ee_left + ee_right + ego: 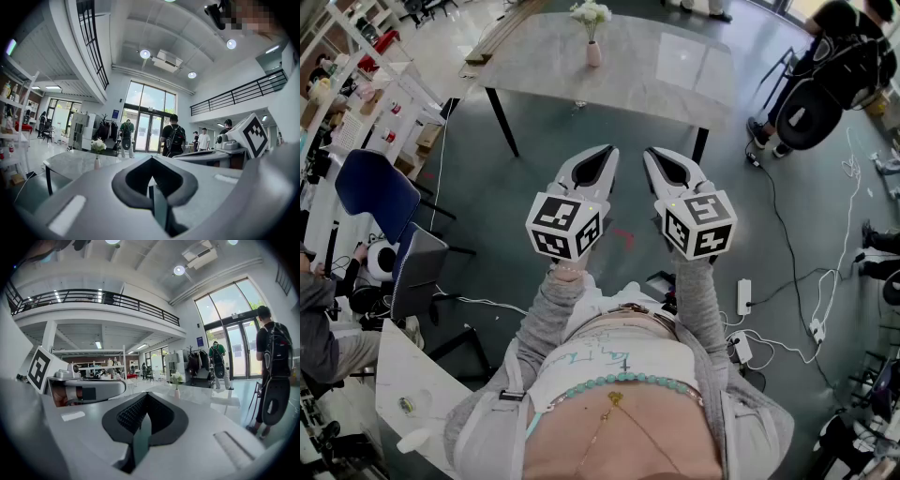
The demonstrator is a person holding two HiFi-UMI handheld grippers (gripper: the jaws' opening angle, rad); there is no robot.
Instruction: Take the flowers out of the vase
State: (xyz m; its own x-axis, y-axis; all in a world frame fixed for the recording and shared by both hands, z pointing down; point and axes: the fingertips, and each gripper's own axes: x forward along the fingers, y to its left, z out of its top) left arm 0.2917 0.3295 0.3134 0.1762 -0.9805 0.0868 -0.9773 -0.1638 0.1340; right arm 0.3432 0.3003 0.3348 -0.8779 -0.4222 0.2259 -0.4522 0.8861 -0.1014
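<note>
The white flowers stand upright in a small pale pink vase, and the vase sits on the grey stone-patterned table, toward its far side. Nothing touches flowers or vase. I hold both tools on the near side of that table, well apart from it, above the dark grey-green floor. My grey two-jaw left gripper and the matching right gripper hang side by side, close to each other, noses aimed toward the table. On each one the jaws are pressed together at the tips with nothing between them. Both grippers carry a cube with black-and-white square markers at the hand end. To the table's left stands a blue-backed chair. Past the table's right end a person with a black backpack stands on the floor. On the near right of the table a white power strip lies among trailing white cables.
</note>
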